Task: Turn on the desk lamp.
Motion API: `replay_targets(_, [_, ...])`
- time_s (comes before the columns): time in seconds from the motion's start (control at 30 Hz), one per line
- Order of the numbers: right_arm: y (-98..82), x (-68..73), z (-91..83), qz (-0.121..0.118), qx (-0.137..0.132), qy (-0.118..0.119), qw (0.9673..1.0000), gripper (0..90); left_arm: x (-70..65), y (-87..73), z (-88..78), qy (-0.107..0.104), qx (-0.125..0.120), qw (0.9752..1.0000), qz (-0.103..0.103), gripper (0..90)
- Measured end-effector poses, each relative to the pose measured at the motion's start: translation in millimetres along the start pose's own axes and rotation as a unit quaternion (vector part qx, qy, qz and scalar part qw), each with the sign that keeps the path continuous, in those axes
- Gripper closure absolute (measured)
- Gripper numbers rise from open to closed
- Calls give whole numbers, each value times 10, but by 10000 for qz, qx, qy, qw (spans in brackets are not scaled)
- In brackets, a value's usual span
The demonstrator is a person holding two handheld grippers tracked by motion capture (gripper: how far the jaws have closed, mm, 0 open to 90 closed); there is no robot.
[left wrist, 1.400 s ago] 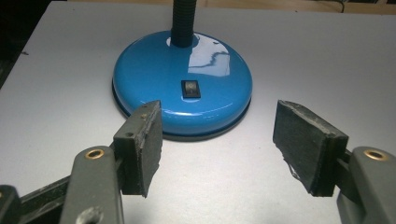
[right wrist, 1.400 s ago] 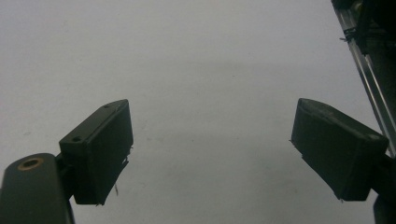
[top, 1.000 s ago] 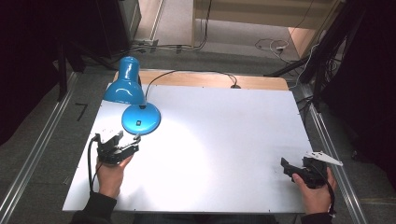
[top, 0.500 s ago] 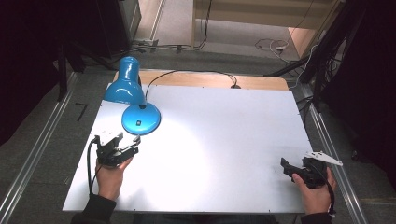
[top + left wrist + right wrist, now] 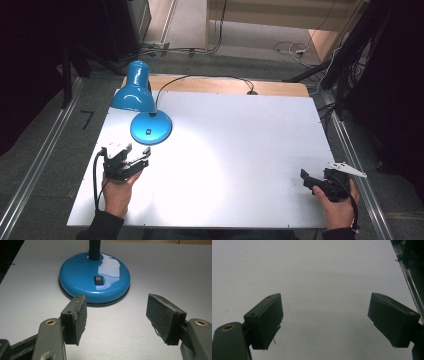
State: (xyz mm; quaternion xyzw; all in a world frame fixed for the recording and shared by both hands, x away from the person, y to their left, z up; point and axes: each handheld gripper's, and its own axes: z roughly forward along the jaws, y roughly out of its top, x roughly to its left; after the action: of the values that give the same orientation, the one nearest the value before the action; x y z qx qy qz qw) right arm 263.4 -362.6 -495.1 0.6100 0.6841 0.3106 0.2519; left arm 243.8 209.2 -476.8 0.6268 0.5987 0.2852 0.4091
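Lamp (image 5: 145, 107) in blue sits at the far left of the white table (image 5: 240, 150), and the left gripper (image 5: 131, 161) is lined up right in front of it! From the left gripper view the jaws are spread wide, nothing between them, hovering just short of the round base (image 5: 94, 280) — close, but not touching. Dead ahead on that base is a small black rocker switch (image 5: 98, 280), with the dark neck (image 5: 94, 250) rising behind it. From above, the shade (image 5: 133, 92) tips down toward the far-left corner, and a black cord (image 5: 210, 79) runs off along the wooden back edge. A bright pool of light falls across the tabletop. Over at the near right corner, well apart from all this, the right gripper (image 5: 312, 181) is held low in the right hand (image 5: 339, 205), jaws also wide apart over bare table, a grey three-cornered plate (image 5: 346, 168) on top.
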Motion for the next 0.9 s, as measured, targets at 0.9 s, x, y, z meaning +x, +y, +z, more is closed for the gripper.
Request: replay_targets(0.9, [0, 3, -4, 2, 4, -16, 10000, 111, -21, -49, -114, -29, -24, 10000, -30, 334])
